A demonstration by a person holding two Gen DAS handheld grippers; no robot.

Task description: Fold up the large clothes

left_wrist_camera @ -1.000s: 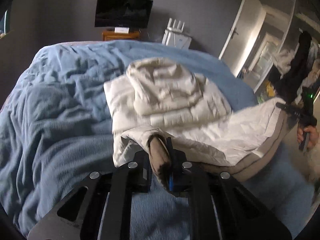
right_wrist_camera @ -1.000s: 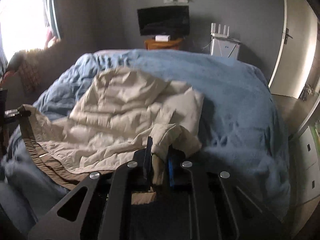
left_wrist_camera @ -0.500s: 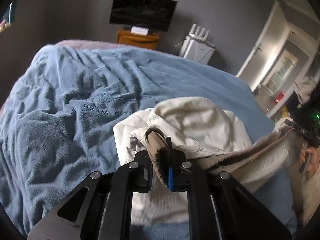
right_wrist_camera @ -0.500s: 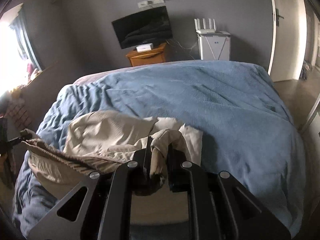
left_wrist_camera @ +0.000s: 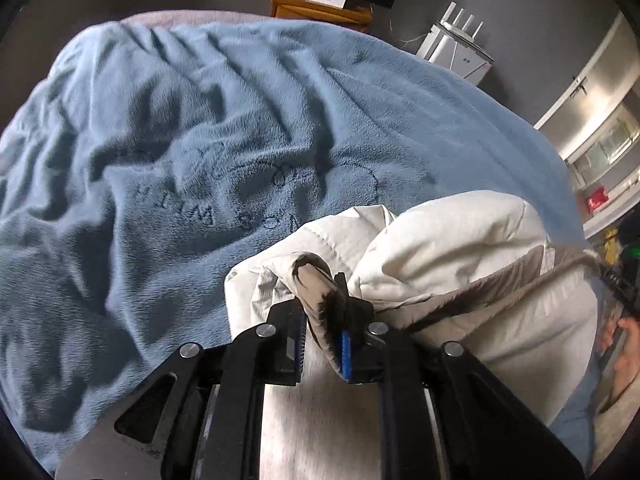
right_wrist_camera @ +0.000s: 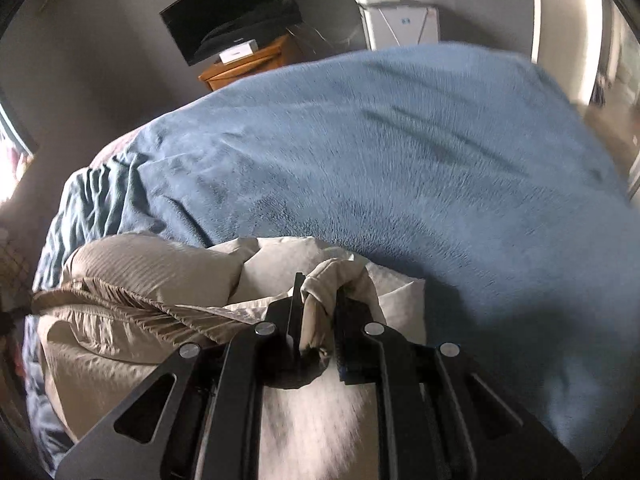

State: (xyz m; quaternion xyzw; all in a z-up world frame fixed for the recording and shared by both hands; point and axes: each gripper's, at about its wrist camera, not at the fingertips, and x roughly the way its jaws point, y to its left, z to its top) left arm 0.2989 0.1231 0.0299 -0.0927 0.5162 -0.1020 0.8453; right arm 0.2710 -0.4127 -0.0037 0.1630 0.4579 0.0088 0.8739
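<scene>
The only writing that can be made out is stitched tone on tone into the blue blanket (left_wrist_camera: 168,168), seen in the left wrist view. It runs upside down beside a faint outlined motif, just above the cream jacket (left_wrist_camera: 460,248) that lies on the blanket. The letters "WITH" read clearly; the letters next to them, nearer the jacket, are creased and partly covered and cannot be told for certain. A small blue mark on the white appliance (right_wrist_camera: 404,20) beyond the far edge of the blanket is too small to read
</scene>
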